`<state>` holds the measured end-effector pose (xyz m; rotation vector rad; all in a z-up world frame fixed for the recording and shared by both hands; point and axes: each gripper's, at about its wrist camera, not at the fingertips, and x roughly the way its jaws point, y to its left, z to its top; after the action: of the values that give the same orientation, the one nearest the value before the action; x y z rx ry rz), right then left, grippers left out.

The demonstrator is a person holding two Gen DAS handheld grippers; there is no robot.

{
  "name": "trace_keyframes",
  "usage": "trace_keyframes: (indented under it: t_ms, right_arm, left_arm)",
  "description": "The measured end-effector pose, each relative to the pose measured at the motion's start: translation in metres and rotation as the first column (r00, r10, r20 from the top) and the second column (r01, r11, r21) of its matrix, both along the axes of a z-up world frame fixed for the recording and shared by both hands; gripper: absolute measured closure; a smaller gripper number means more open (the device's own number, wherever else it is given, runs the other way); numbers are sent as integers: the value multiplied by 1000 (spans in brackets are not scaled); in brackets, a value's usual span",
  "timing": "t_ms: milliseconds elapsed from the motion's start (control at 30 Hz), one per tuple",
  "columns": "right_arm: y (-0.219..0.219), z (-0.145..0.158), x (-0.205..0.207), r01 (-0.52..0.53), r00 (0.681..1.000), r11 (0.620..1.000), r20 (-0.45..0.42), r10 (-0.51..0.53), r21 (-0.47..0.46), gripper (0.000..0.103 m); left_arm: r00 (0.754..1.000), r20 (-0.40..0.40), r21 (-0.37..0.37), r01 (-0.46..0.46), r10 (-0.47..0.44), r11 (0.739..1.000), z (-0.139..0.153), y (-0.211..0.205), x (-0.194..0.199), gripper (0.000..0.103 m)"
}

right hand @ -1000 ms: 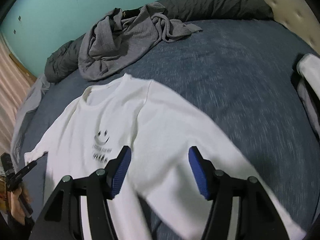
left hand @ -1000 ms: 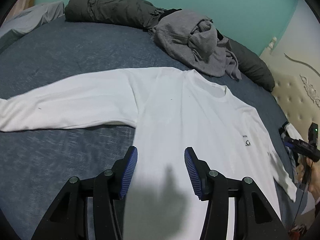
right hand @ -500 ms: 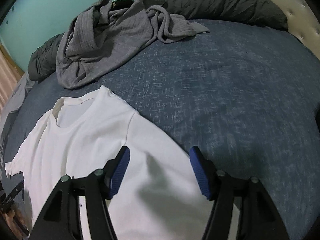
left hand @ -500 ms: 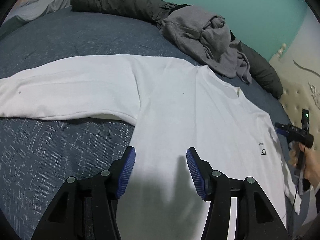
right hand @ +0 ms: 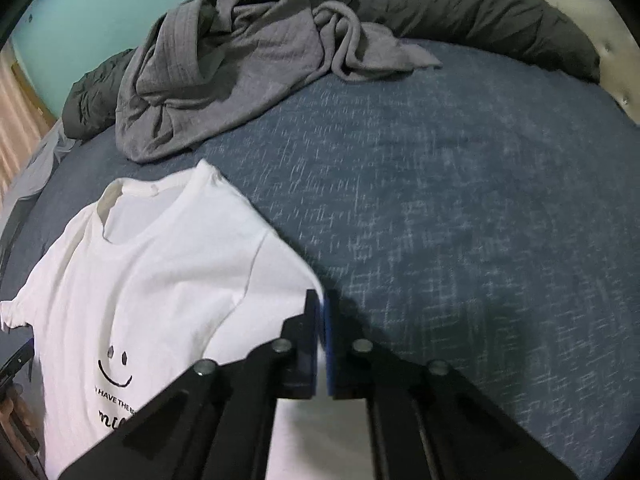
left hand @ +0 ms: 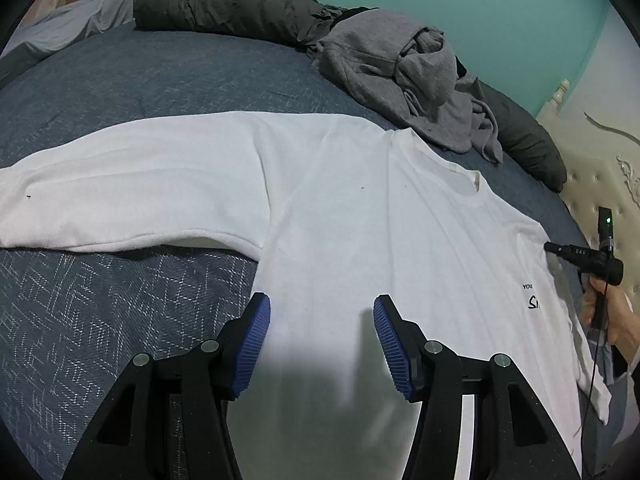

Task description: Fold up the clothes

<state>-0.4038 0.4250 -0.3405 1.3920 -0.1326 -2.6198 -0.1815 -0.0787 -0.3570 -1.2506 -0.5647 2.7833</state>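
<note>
A white long-sleeved shirt lies face up on the blue bedcover, its left sleeve stretched out flat to the left. My left gripper hovers open over the shirt's body beside the armpit, with nothing between its blue pads. In the right wrist view the shirt shows a smiley print, and my right gripper is shut on the edge of the shirt's right sleeve just past the shoulder seam. In the left wrist view a hand holds that gripper's handle at the shirt's right edge.
A crumpled grey garment lies beyond the collar. Dark bedding lines the far edge below a teal wall. A padded headboard stands at the right. Bare bedcover spreads right of the shirt.
My right gripper, open over the sleeve before, has shut on the sleeve's edge near the shoulder. My left gripper has drawn lower and closer to the shirt and stays open.
</note>
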Motion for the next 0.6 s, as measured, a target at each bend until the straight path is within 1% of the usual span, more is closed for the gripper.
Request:
trace_keyframes:
  t_ms: [100, 267, 433, 533, 600]
  right_arm:
    - [7, 12, -5, 30, 999, 999, -17, -30, 44, 102]
    - [17, 30, -25, 68, 998, 988, -18, -66, 139, 102]
    - [14, 22, -40, 78, 996, 969, 15, -84, 235, 102]
    - [21, 18, -44, 127, 991, 957, 2, -132, 261, 102]
    - [25, 14, -48, 141, 989, 953, 14, -150, 269, 102]
  left_arm:
    - [1000, -1, -2, 1, -1, 1000, 0, 0, 1, 45]
    - [1000, 0, -8, 4, -4, 1000, -1, 2, 2, 45]
    - [1000, -1, -16, 14, -14, 1000, -1, 2, 1, 45]
    - [1000, 0, -7, 13, -13, 1000, -2, -1, 1, 45]
    - [1000, 0, -4, 11, -11, 1000, -2, -3, 1, 45]
